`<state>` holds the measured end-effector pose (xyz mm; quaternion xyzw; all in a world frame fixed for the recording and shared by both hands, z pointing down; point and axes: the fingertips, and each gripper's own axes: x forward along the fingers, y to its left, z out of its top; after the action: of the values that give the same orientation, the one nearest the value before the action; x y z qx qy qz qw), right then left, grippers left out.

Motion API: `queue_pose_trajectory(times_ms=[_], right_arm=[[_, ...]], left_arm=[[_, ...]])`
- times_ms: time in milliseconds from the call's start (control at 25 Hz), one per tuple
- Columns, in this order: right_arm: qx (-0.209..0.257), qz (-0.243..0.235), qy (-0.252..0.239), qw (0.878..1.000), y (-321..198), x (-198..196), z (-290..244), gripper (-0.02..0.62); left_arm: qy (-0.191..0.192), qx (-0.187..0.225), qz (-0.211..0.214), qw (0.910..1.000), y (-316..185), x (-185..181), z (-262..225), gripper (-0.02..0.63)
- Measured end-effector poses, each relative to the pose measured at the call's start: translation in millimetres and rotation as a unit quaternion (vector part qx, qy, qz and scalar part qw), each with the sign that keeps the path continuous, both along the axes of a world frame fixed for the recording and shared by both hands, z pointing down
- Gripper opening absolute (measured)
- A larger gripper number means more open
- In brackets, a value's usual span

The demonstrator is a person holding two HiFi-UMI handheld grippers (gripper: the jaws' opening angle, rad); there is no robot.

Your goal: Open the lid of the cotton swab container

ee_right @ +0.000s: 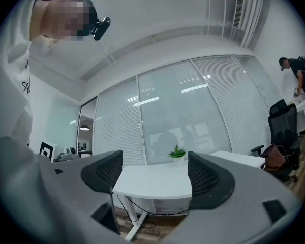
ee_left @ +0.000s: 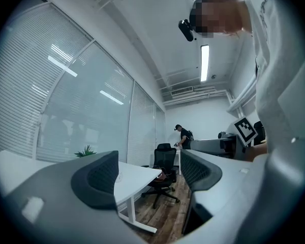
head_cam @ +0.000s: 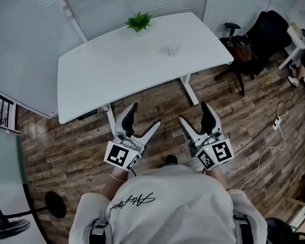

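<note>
A small clear cotton swab container (head_cam: 173, 50) stands on the white table (head_cam: 107, 75), right of its middle. My left gripper (head_cam: 142, 118) hangs open over the wood floor, in front of the table's near edge. To its right my right gripper (head_cam: 195, 112) is open too, held close to the person's chest. Both are far from the container. In the left gripper view the open jaws (ee_left: 150, 174) frame the table edge and a chair. In the right gripper view the open jaws (ee_right: 155, 174) frame the table top; the container does not show there.
A small green plant (head_cam: 139, 21) sits at the table's far edge. A black office chair (head_cam: 254, 44) with a brown bag stands to the right of the table. Cables and a power strip (head_cam: 276, 122) lie on the floor at right. Another person (ee_left: 183, 136) stands far off.
</note>
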<state>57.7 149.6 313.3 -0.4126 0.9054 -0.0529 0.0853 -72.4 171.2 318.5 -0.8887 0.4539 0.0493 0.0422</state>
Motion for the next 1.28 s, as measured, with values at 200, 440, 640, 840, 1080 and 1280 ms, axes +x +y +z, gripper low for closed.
queue_pose_trajectory(times_ms=[200,440,640,840,1080,1280], right_arm=[[0.005,-0.006,-0.005,1.000,-27.6,15.2,-4.4,0.385],[0.006,-0.020,-0.006,1.000,-47.2,30.8,0.8,0.380],[0.005,-0.027,-0.010,1.000,-55.5,35.9,2.6,0.376],[-0.001,-0.025,-0.012,1.000,-56.2,35.6,7.4,0.370],[-0.001,-0.024,-0.012,1.000,-50.3,38.9,7.8,0.364],[0.006,-0.021,-0.019,1.000,-49.1,42.0,5.6,0.351]], left_arm=[[-0.004,0.006,-0.004,1.0000,-29.0,16.8,-4.5,0.362],[-0.005,0.013,-0.020,0.9997,-46.8,31.8,-1.0,0.362],[0.006,-0.002,-0.036,0.9993,-51.4,27.5,6.2,0.363],[0.026,-0.014,-0.038,0.9988,-53.3,16.5,7.4,0.362],[0.021,-0.001,-0.034,0.9992,-54.8,22.4,-0.3,0.363],[0.019,-0.005,-0.036,0.9992,-51.0,19.3,2.7,0.362]])
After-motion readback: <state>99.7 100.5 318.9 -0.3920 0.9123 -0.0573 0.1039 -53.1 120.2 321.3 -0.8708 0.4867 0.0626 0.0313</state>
